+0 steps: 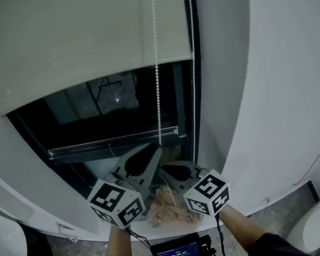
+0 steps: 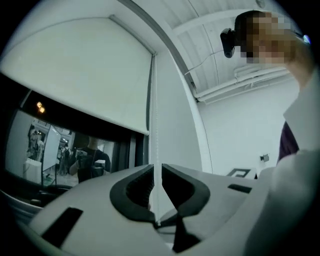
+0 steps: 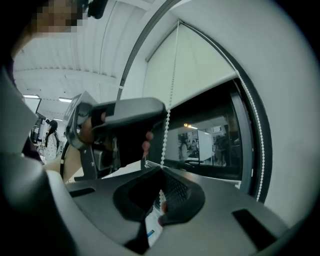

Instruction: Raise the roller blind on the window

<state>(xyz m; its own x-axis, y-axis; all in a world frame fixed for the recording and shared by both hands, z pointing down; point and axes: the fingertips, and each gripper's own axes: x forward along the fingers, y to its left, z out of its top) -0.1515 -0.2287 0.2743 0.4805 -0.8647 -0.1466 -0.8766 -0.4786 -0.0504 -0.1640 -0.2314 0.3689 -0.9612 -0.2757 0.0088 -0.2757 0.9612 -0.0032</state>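
Currently the blind (image 1: 73,41) covers roughly the top half of the window (image 1: 103,112), so more pulling looks needed. The bead chain (image 1: 158,88) hangs near-vertical by the blind's right side in two strands. The inner one drops straight into the grippers. The outer strand (image 1: 197,69) runs beside the frame, untouched. Both grippers sit below the blind's bottom edge, stacked along the inner strand, with the left gripper (image 2: 155,169) higher and the right gripper (image 3: 160,172) just under it. Left jaws are pinched onto the strand, which runs straight up from between them. Right jaws sit slightly apart with the strand threaded through, apparently not clamped. The next pull should be straight down along the chain's axis. Left has the grip; right looks placed to grab lower.
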